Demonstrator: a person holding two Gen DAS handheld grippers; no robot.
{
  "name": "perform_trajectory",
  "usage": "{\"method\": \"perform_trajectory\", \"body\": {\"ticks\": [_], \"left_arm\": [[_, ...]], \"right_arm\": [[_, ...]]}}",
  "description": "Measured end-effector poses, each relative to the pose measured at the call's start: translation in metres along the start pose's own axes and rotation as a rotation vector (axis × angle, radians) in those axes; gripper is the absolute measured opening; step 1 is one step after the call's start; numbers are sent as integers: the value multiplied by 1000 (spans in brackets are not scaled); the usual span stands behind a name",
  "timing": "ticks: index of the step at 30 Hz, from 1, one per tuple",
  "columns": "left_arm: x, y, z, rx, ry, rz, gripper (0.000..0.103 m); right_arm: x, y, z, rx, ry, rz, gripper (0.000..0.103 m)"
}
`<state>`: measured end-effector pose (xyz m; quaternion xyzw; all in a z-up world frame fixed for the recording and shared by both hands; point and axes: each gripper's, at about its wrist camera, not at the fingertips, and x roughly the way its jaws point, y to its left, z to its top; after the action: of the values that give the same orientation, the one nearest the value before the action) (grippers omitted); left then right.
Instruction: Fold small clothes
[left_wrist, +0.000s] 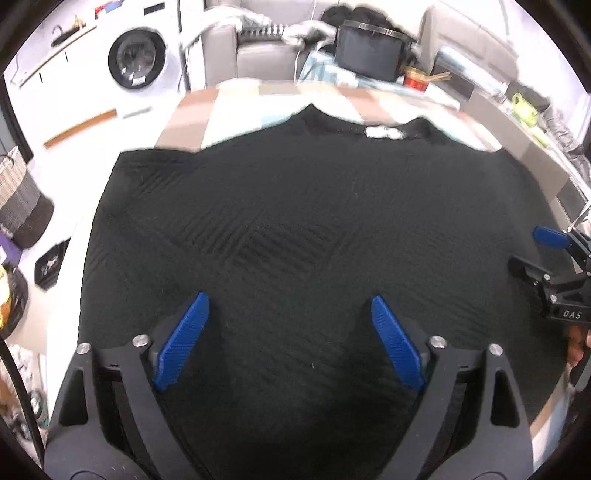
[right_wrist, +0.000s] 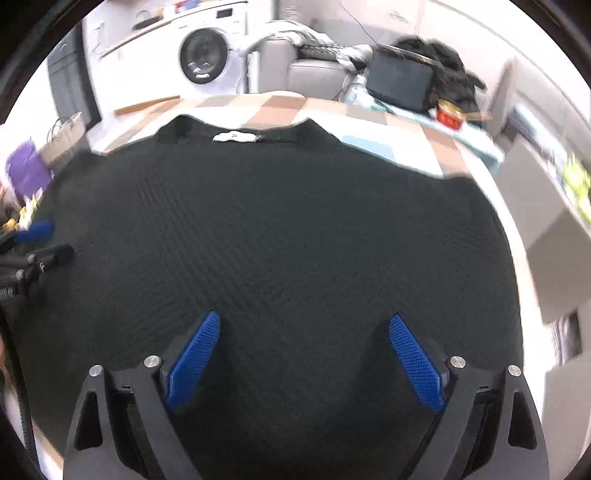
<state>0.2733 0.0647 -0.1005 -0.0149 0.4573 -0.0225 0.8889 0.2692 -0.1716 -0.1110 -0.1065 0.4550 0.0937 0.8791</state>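
Black knit sweater (left_wrist: 295, 229): flat, frame centre, on checked tablecloth (left_wrist: 229, 107) (collar at top). Left gripper (left_wrist: 290, 341), right gripper (right_wrist: 303, 363): jaws wide, empty. Advice: pinch hem corners evenly.

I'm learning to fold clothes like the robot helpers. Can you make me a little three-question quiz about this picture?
1. True or false: the left tongs are open above the black top.
2. Which end of the top holds the white label?
A. the far end, at the neckline
B. the near end, by the tongs
C. the left sleeve
3. Fill in: the white machine with a round door behind the checked table is a ______ machine.

Key: 1 true; 2 A; 3 washing.
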Motion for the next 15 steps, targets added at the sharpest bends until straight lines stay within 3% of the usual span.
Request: {"method": "perform_trajectory", "body": {"ticks": [2,4,6,9,15], "left_arm": [[1,3,-1,9,-5,-5,91],[2,10,-2,-9,-4,8,92],[2,20,-3,-40,-3,39,92],[0,28,-6,-49,-13,26,91],[6,15,1,-41,10,53,92]], "right_arm": [[0,-8,0,0,18,6,94],[0,-27,-3,28,25,-44,95],[-2,-54,-7,116,25,-8,94],[-5,-79,-15,163,28,-98,93],[-12,-79,-10,185,25,-102,94]]}}
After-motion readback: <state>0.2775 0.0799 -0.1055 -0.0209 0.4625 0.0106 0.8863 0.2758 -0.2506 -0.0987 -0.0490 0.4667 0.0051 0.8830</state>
